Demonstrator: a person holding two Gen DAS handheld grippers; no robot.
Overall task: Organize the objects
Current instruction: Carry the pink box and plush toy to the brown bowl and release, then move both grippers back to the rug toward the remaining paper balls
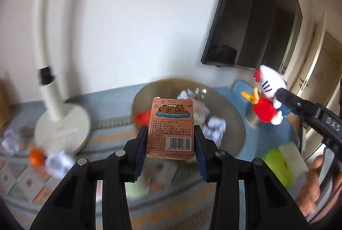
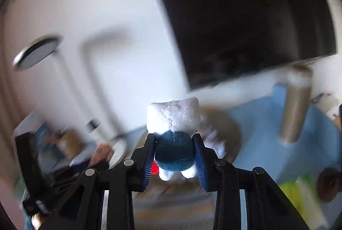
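Observation:
My left gripper [image 1: 171,129] is shut on a small orange card box [image 1: 170,126] with a capybara picture and a barcode, held upright above the table. Behind it lies a round tan tray [image 1: 230,114] with crumpled white paper [image 1: 215,129] and a red piece [image 1: 142,117]. My right gripper [image 2: 174,140] is shut on a white plush cat toy [image 2: 174,118] with blue overalls, gripped at the body. In the left wrist view the same toy [image 1: 270,88] hangs at the right, holding a red apple, in the right gripper's fingers [image 1: 286,96].
A white lamp base [image 1: 64,129] and its curved arm stand at the left. Crumpled paper [image 1: 58,162] and an orange object [image 1: 36,157] lie at the lower left. A dark monitor [image 1: 252,22] hangs at the upper right. A green and white sponge [image 1: 282,163] lies at the right. A cardboard tube [image 2: 296,106] stands at the right.

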